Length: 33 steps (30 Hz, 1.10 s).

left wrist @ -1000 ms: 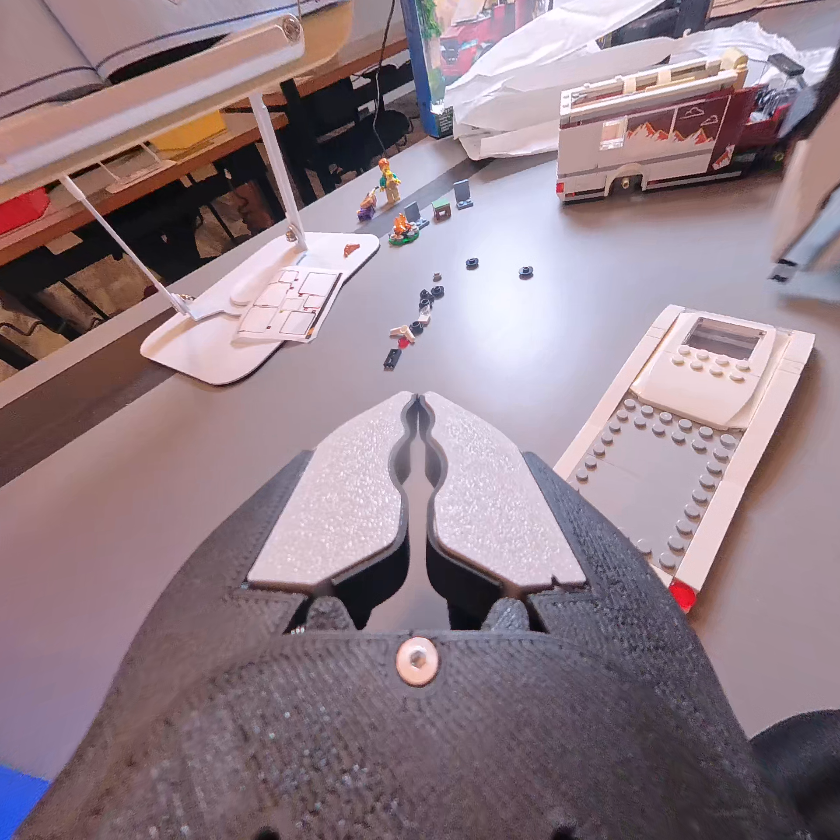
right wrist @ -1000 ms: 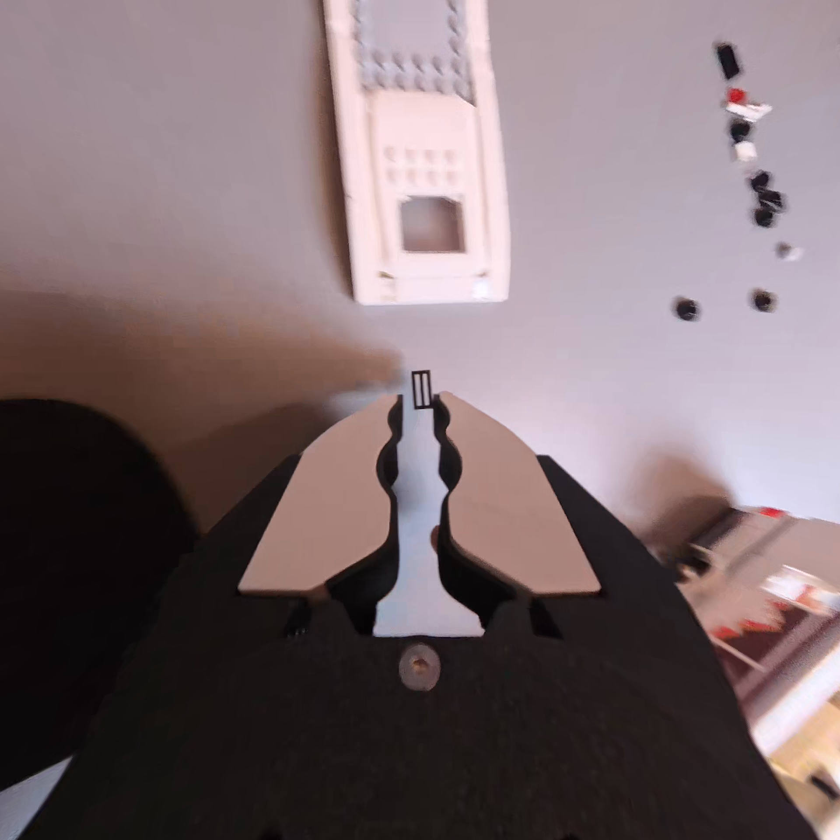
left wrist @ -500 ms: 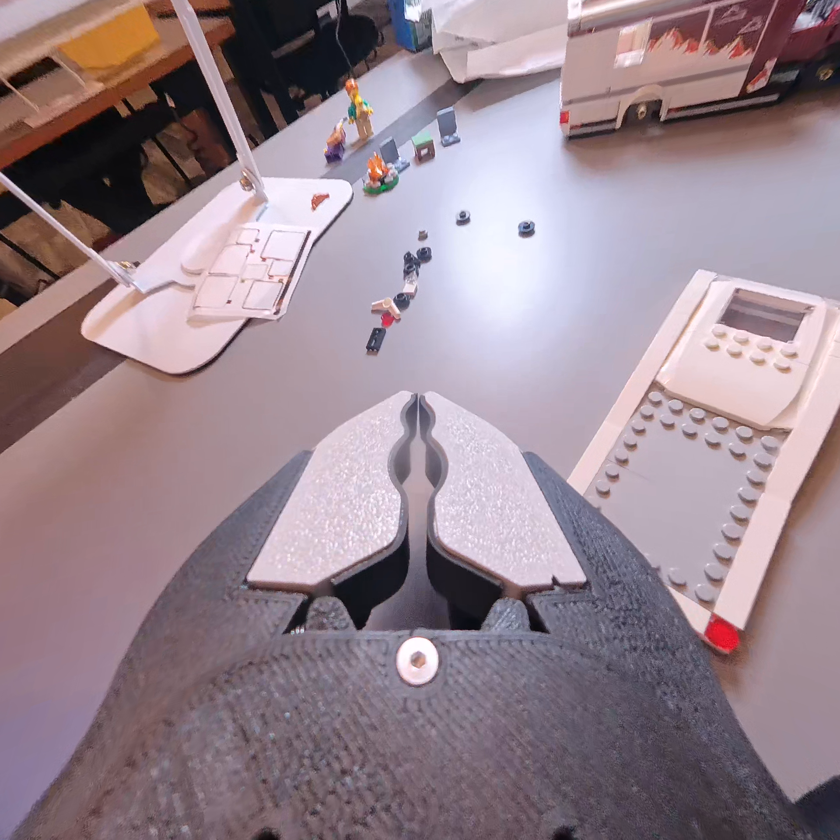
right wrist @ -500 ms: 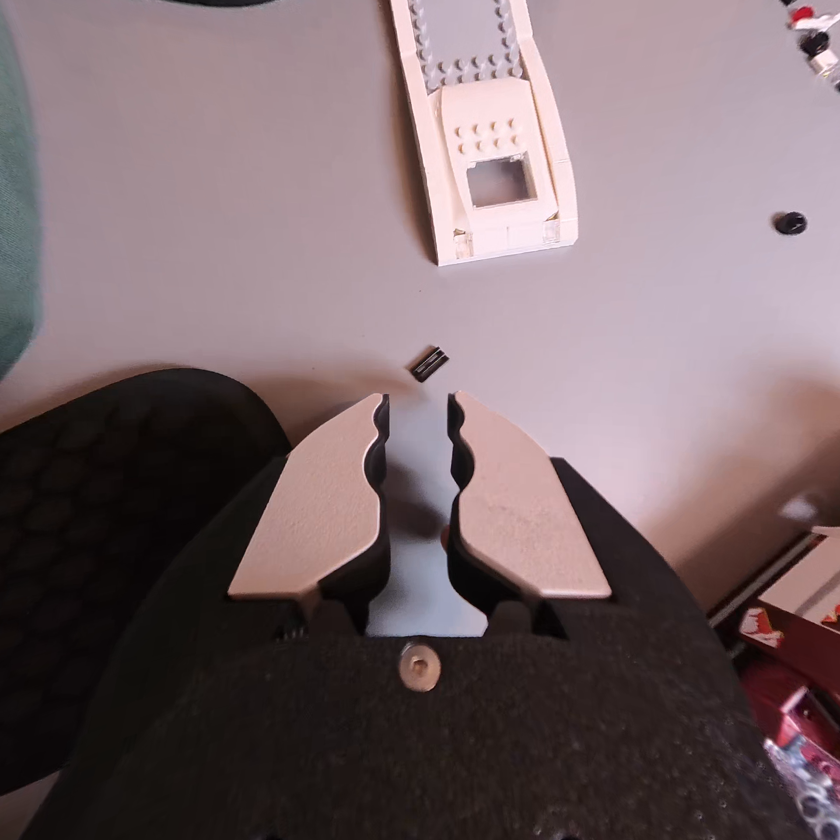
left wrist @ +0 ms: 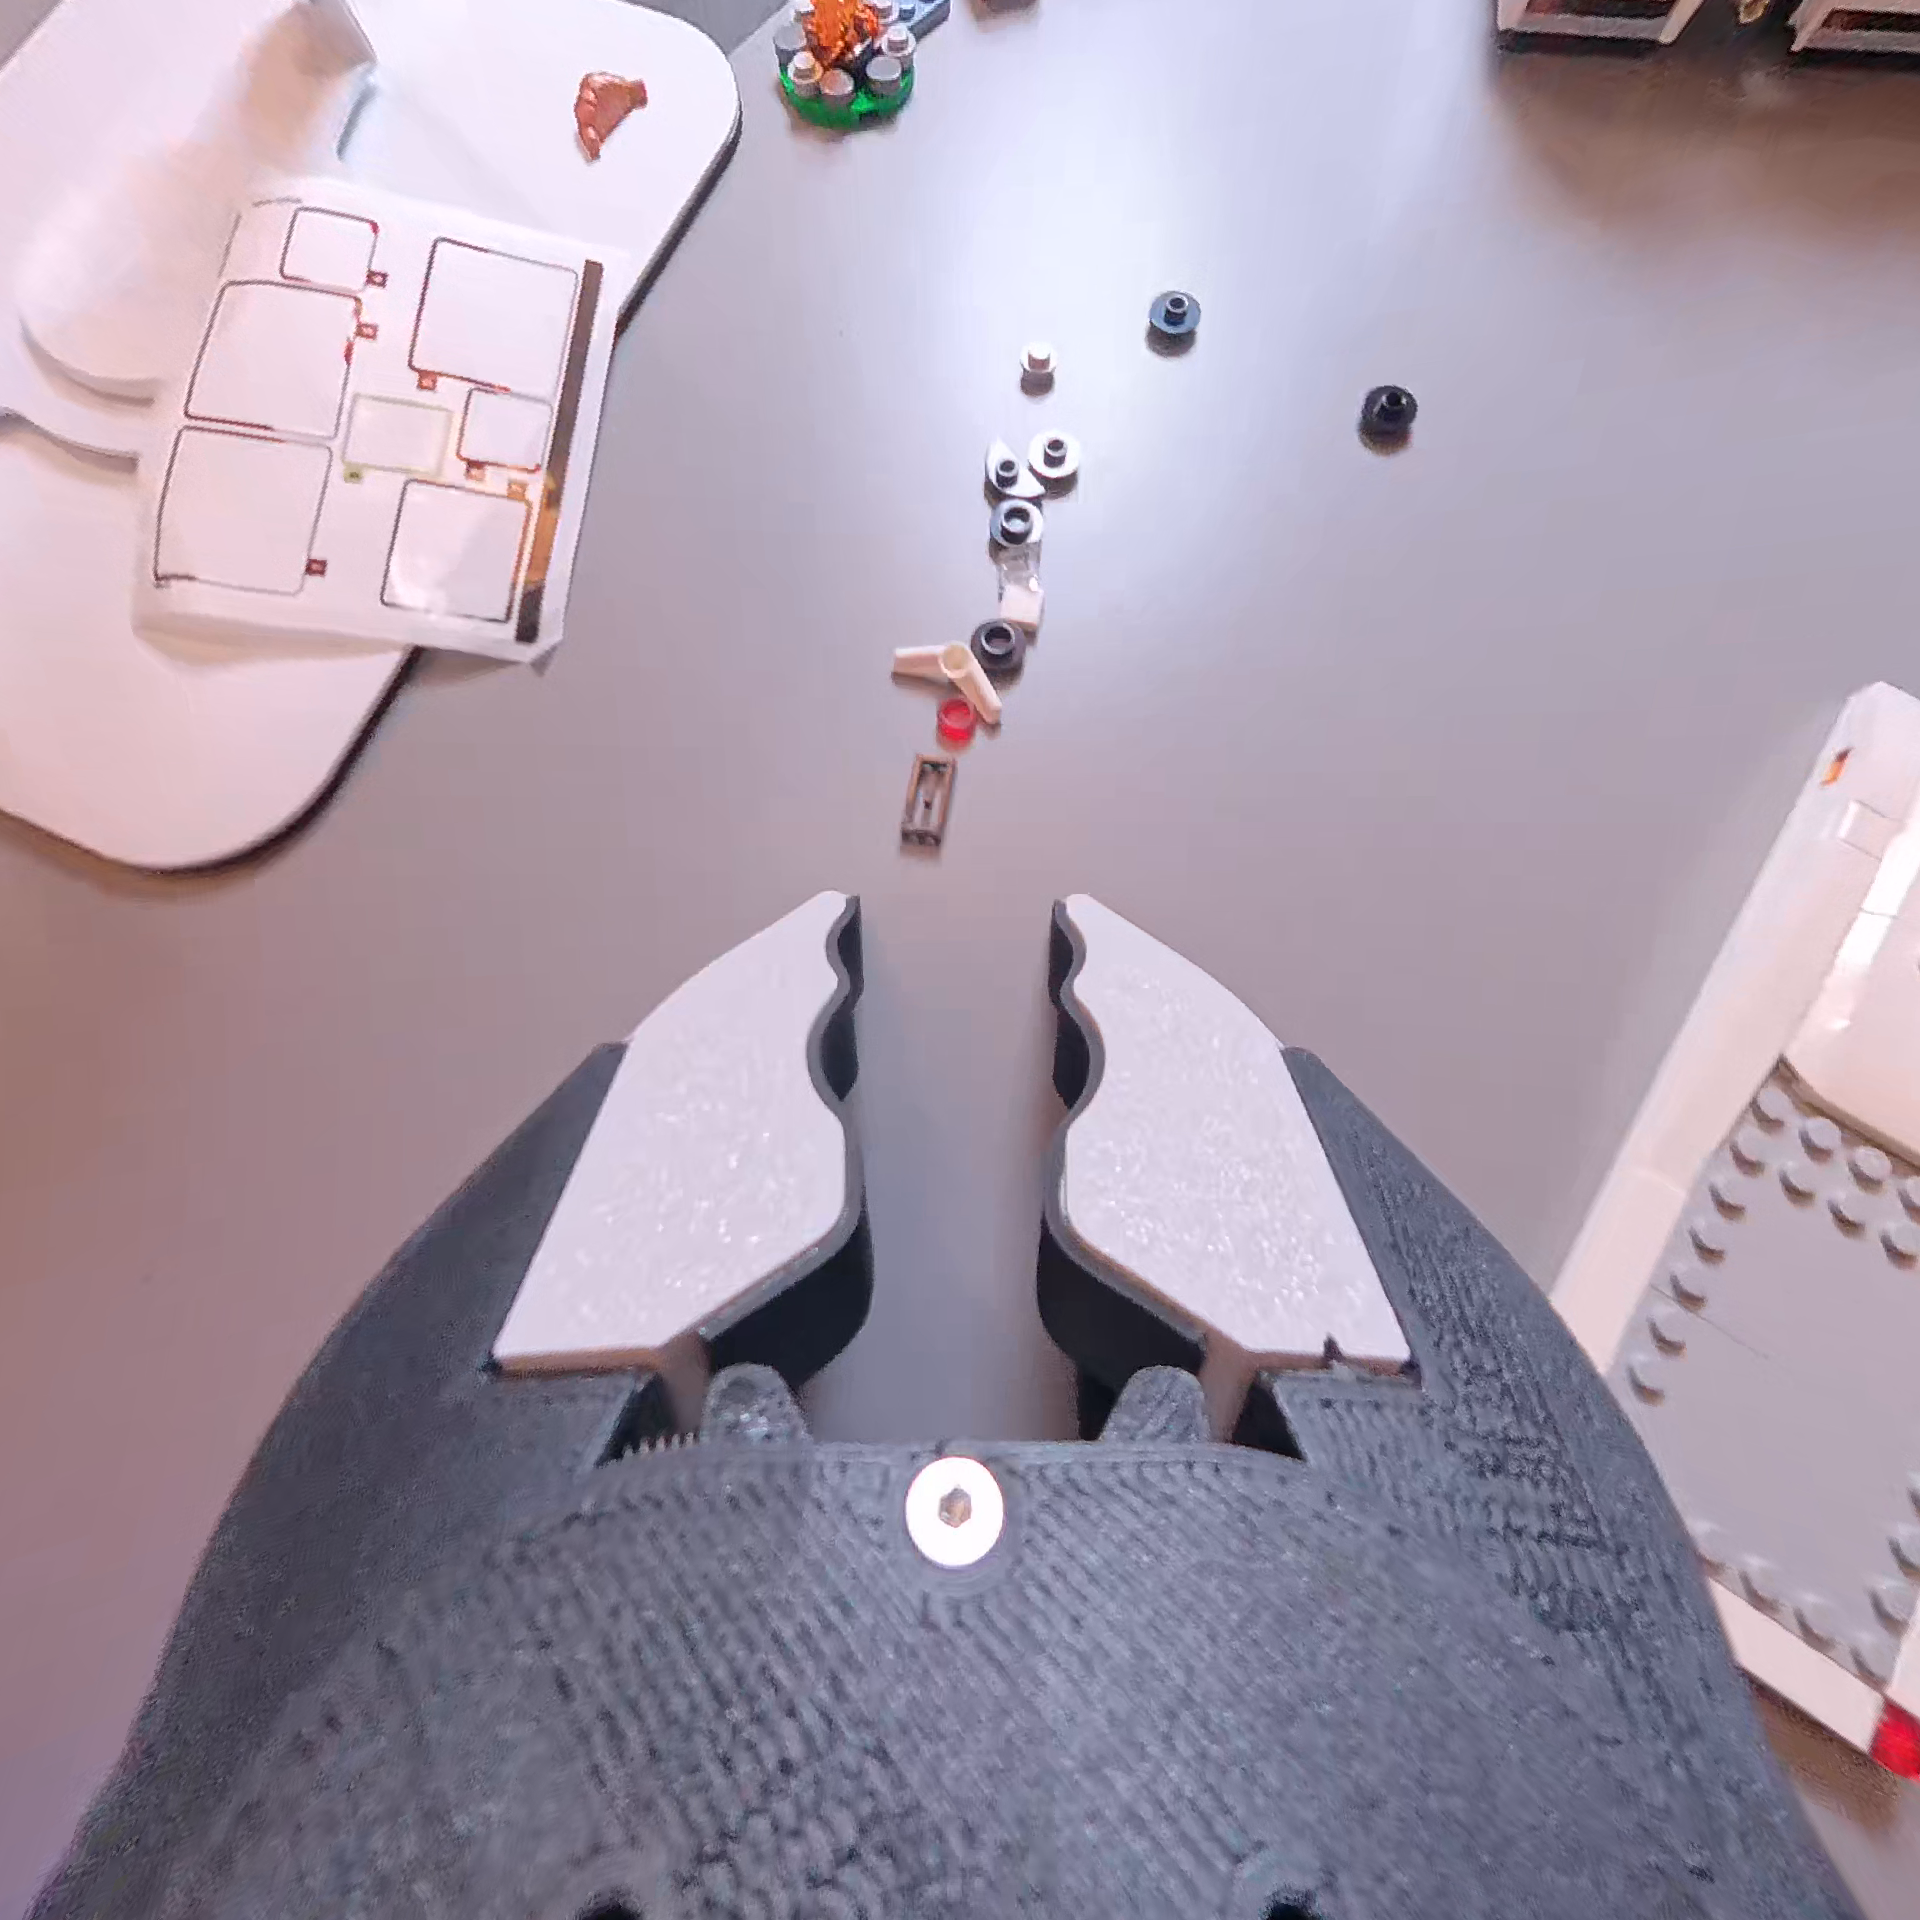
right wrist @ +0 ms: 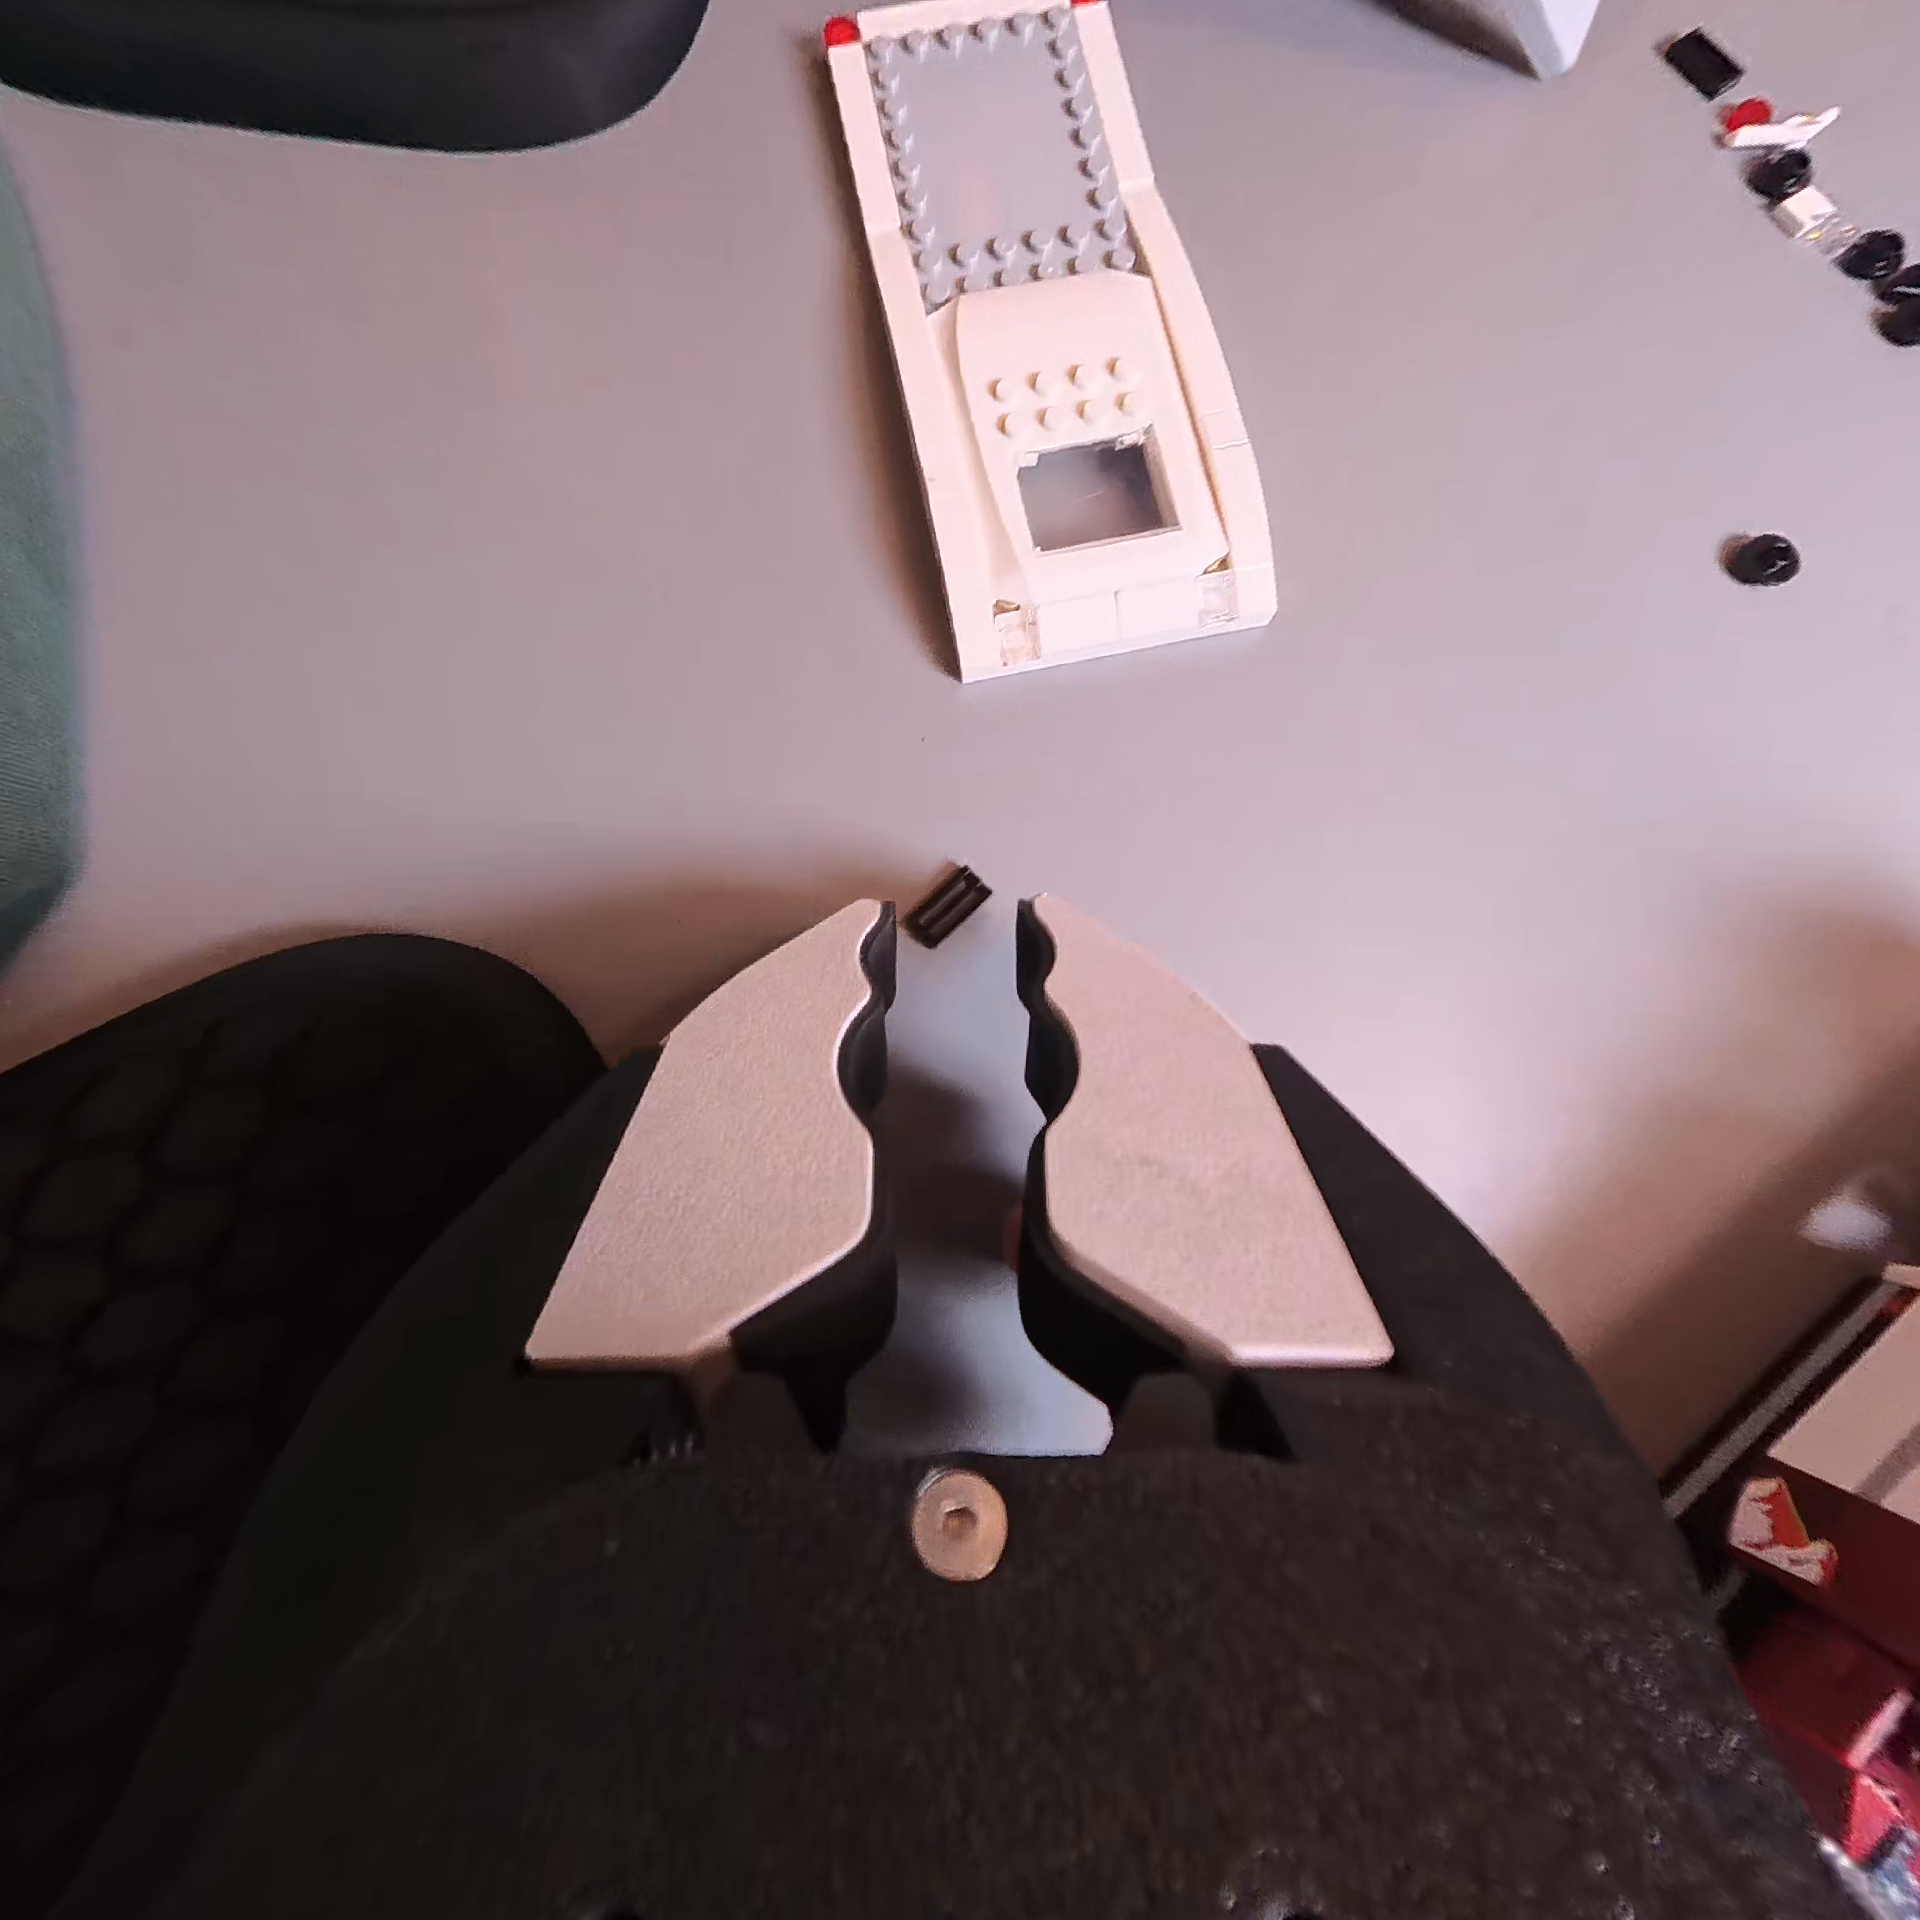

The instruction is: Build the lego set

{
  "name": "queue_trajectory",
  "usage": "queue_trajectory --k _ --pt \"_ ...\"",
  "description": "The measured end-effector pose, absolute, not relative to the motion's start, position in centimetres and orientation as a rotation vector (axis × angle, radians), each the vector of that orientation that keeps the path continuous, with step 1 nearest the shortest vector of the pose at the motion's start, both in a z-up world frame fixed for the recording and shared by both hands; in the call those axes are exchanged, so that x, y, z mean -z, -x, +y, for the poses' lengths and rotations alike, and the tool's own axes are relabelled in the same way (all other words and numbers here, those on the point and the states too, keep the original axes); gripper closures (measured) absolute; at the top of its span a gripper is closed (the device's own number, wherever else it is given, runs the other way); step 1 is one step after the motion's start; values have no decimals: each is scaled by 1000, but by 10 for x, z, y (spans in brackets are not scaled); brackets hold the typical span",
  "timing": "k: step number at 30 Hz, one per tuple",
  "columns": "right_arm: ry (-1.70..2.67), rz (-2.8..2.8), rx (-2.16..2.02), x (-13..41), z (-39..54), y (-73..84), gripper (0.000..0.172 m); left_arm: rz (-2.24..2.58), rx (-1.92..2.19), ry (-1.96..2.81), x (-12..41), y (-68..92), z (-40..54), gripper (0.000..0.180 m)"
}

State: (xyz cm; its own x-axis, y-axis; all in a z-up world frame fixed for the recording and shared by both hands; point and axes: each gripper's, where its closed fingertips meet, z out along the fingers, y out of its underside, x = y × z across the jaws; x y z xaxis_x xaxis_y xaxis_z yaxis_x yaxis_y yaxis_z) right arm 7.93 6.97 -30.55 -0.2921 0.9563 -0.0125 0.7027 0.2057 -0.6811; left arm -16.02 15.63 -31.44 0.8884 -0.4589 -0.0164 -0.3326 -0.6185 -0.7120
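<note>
Left wrist view: white stand base (left wrist: 156,727) with sticker sheet (left wrist: 364,416) at left; left tool (left wrist: 956,914) agape, bare, over grey counter (left wrist: 1351,727), small black grille piece (left wrist: 928,795) just ahead; white brick roof (left wrist: 1766,1247) at right. Right tool (right wrist: 951,914) agape, gripping nothing; black grille piece (right wrist: 949,904) at fingertips, untouched.

Small dark grille brick (right wrist: 948,904) lies flat on grey table (right wrist: 416,520).

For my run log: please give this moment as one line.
left gripper: open, empty | nearest: black grille piece | right gripper: open | small black piece at fingertips, ungripped
</note>
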Motion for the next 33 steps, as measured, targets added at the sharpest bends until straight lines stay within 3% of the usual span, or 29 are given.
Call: queue_trajectory --k 1,6,8,10,19,22,25,33 --pt "1540 -2059 -835 305 70 -80 151 576 215 2288 315 160 161 147" --pt "1538 -2009 -872 302 72 -80 151 604 257 2302 315 159 178 154" --pt "1537 -2002 -877 302 72 -79 152 649 297 2311 316 154 177 171" --pt "1534 -2000 -876 302 72 -79 152 678 277 2316 316 155 175 173" --pt "1499 -1990 -897 296 68 -75 152 968 953 2024 257 34 41 173" --pt "1481 -1984 -886 292 67 -71 152 1111 849 2055 275 18 10 171" --pt "1460 -1982 -872 287 62 -68 152 1131 762 2048 280 16 4 158" --pt "1449 -1963 -848 283 54 -65 152 1168 791 1979 268 15 -16 155"
